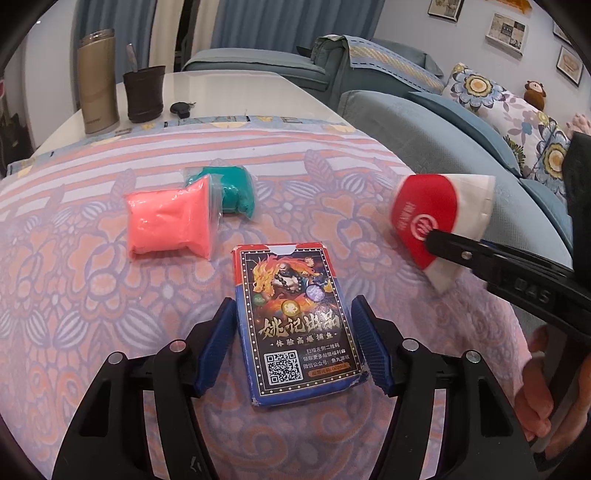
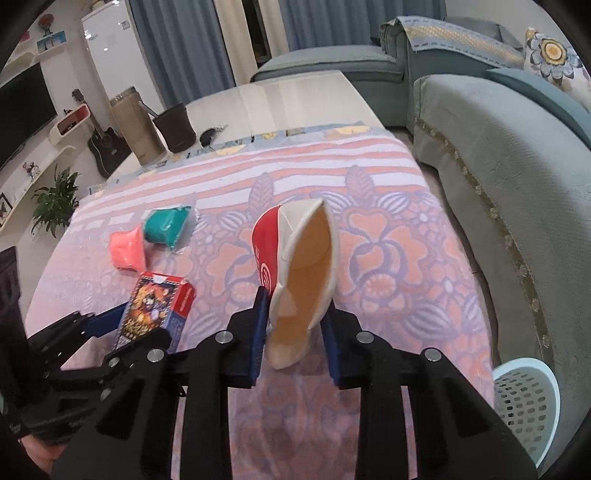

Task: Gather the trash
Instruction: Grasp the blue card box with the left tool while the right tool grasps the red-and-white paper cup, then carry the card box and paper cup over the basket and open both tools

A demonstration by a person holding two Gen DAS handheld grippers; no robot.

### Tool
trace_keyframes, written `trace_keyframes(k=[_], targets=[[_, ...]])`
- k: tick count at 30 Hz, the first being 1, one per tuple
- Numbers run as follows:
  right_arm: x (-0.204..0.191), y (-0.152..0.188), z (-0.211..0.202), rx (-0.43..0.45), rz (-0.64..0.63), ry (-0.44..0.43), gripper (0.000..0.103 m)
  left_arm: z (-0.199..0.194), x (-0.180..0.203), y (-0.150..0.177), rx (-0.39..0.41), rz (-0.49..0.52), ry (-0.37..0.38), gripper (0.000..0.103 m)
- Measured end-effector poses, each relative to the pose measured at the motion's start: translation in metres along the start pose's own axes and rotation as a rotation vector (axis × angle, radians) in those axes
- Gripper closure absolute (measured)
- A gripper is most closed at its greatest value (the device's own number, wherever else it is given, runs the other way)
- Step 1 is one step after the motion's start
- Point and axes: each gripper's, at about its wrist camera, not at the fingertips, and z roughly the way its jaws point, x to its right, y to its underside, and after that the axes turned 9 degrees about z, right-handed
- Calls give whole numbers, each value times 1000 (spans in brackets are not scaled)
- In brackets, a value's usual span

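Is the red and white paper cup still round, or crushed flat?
Crushed: the paper cup is squeezed to a narrow slit between the right gripper pads.

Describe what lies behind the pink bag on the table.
Behind the pink bag lies a teal bag, its near side partly covered by the pink one. Whether they touch cannot be told.

I see a living room under soft indoor light. A pale table point(image 2: 295, 96) carries a floral cloth point(image 1: 92, 295). Blue-grey sofas point(image 2: 498, 155) wrap the right side, with a flowered cushion point(image 1: 491, 99) and a plush toy point(image 1: 535, 94). Blue curtains point(image 2: 177, 48) hang at the back. Framed pictures point(image 1: 506, 31) dot the wall. On the left I make out a TV point(image 2: 22, 110), a white fridge point(image 2: 110, 55), a guitar point(image 2: 105, 144) and a potted plant point(image 2: 55, 203).
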Motion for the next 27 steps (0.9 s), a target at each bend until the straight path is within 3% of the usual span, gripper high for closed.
trace_keyframes(k=[13, 20, 27], targets=[[32, 18, -127, 180, 6, 81, 79, -59, 53, -16, 98, 47, 142, 43], [72, 32, -191, 270, 60, 151, 79, -94, 122, -42, 181, 131, 224, 43], [129, 50, -228, 305, 160, 249, 79, -97, 190, -65, 217, 194, 294, 43]])
